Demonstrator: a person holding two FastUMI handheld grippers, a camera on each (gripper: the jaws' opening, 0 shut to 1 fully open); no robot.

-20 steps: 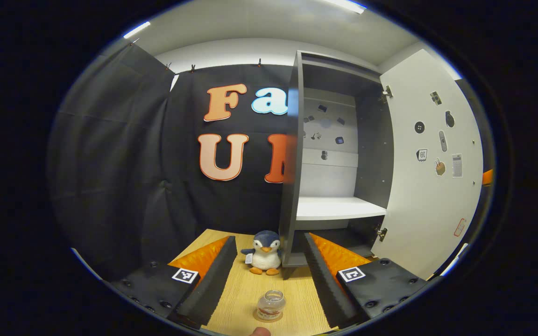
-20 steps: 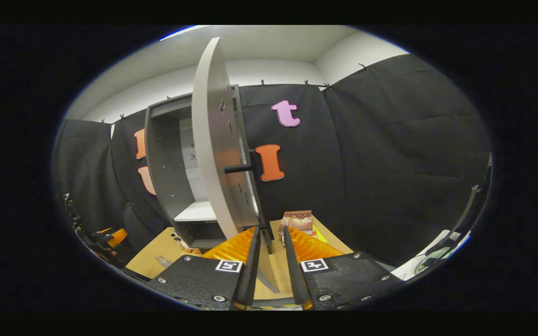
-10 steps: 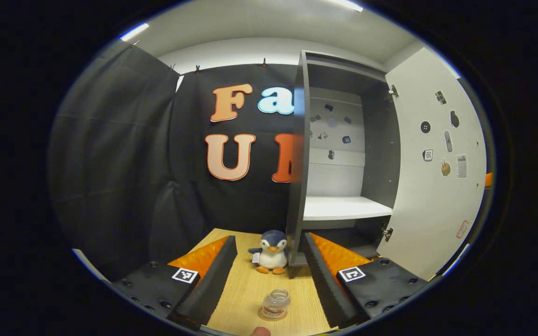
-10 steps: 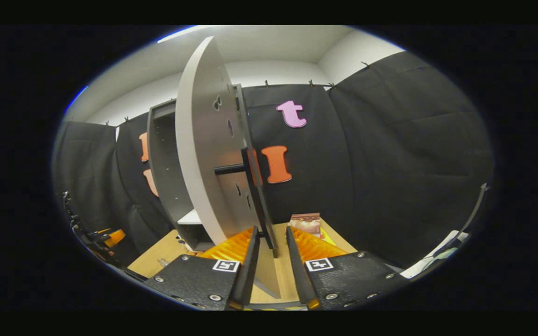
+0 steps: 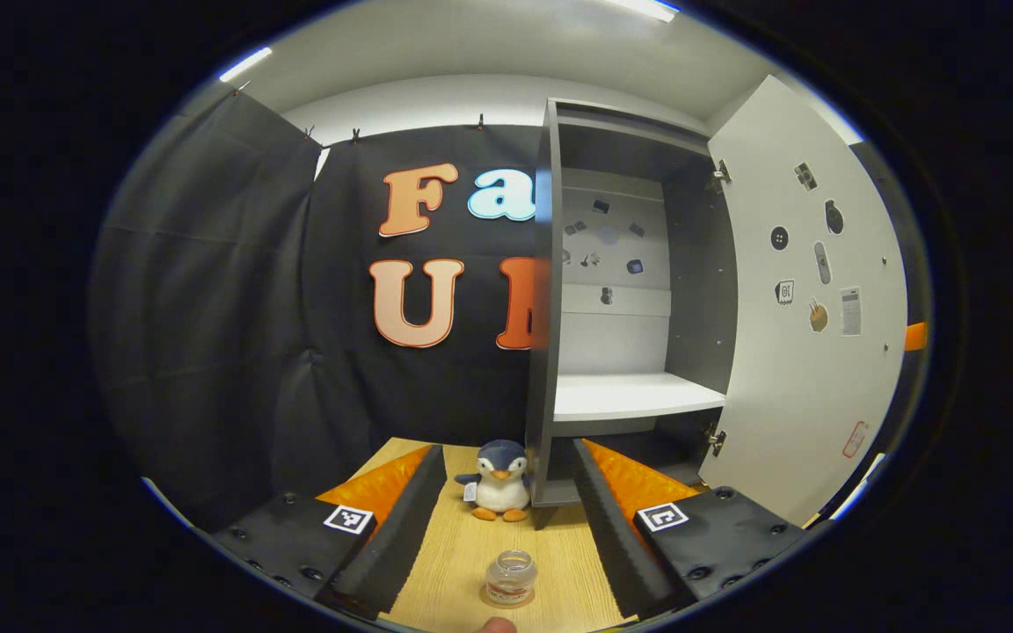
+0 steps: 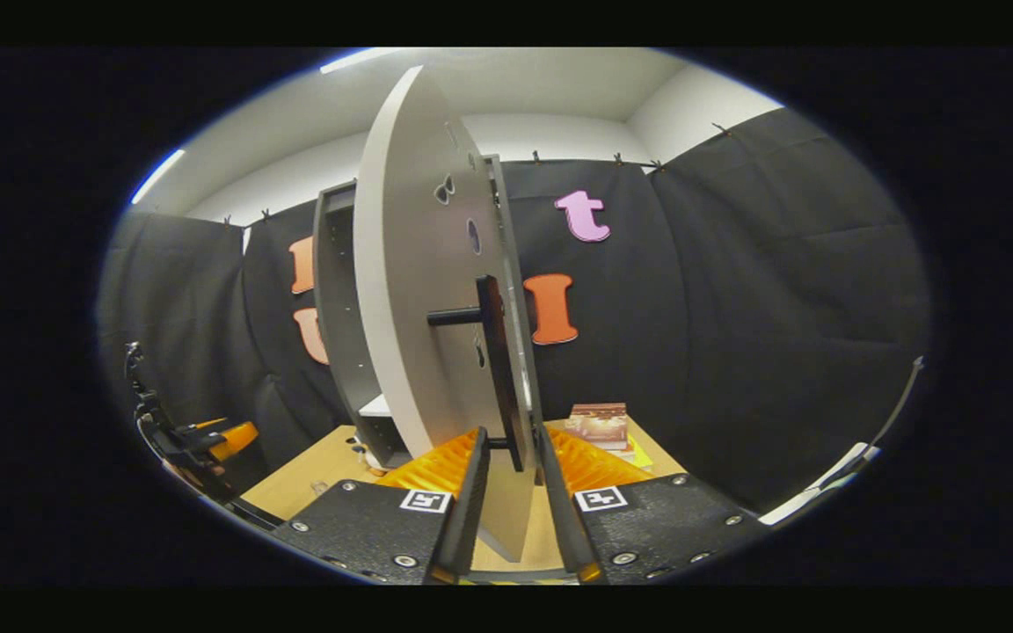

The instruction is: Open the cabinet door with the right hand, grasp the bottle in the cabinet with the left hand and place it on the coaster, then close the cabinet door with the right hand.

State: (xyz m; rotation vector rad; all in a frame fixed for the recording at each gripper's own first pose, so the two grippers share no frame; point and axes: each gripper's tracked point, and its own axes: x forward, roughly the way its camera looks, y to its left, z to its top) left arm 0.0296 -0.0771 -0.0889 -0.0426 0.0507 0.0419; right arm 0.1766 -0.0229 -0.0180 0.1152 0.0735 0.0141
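Note:
A small clear bottle (image 5: pixel 510 576) stands upright on a round coaster (image 5: pixel 506 603) on the wooden table (image 5: pixel 462 554). It sits low between the fingers of my left gripper (image 5: pixel 506 466), which is open and touches nothing. The grey cabinet (image 5: pixel 542 352) stands open, with its white door (image 5: pixel 810 352) swung out to the right and its shelf (image 5: pixel 638 396) bare. In the right gripper view the door (image 6: pixel 419 290) is seen nearly edge-on. My right gripper (image 6: pixel 513 435) is closed narrowly around the lower end of the door's black handle (image 6: pixel 496 369).
A penguin plush (image 5: pixel 498 489) stands on the table just left of the cabinet's base. A small box (image 6: pixel 599 424) lies on the table right of the door. The left gripper (image 6: pixel 207 438) shows at the far left of the right gripper view.
The door has turned in the right gripper view, showing more of its handle face, and the right gripper has travelled with it. The left gripper stays open over the bottle, barely shifted.

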